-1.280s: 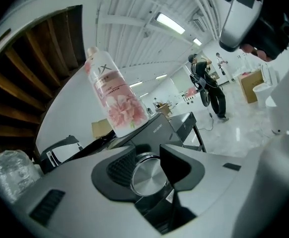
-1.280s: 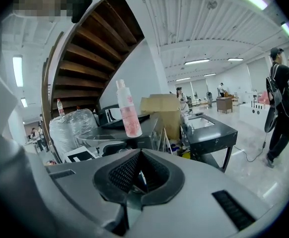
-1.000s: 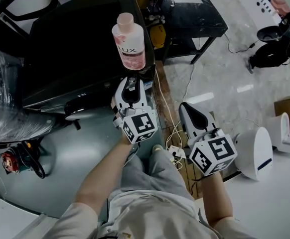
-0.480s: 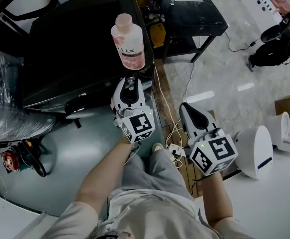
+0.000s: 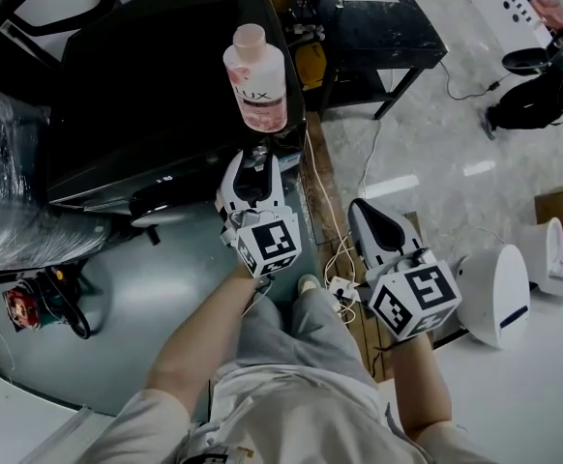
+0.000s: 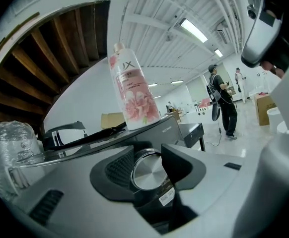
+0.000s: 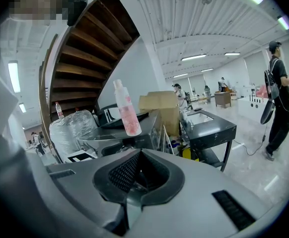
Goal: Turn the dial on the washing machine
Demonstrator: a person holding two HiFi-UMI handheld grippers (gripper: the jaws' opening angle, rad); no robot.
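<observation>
- While its fingers (image 6: 118, 168) ease apart, the left gripper (image 5: 253, 162) straddles the silver dial (image 6: 145, 171) at the front edge of the dark washing machine (image 5: 146, 95).
- A pink bottle (image 5: 257, 80) stands upright on the machine's top, just behind the dial.
- The right gripper (image 5: 369, 213) hangs beside the machine, fingers clenched together and empty, apart from the dial.

A round dial (image 6: 147, 170) with a flat, brushed-silver face and a bright chrome rim stands out from the front control panel of a washing machine (image 5: 136, 85). The machine is dark grey to black, with a glossy black top. From overhead, the dial sits at the right-hand end of the panel, close to the machine's front right corner, facing outward.
</observation>
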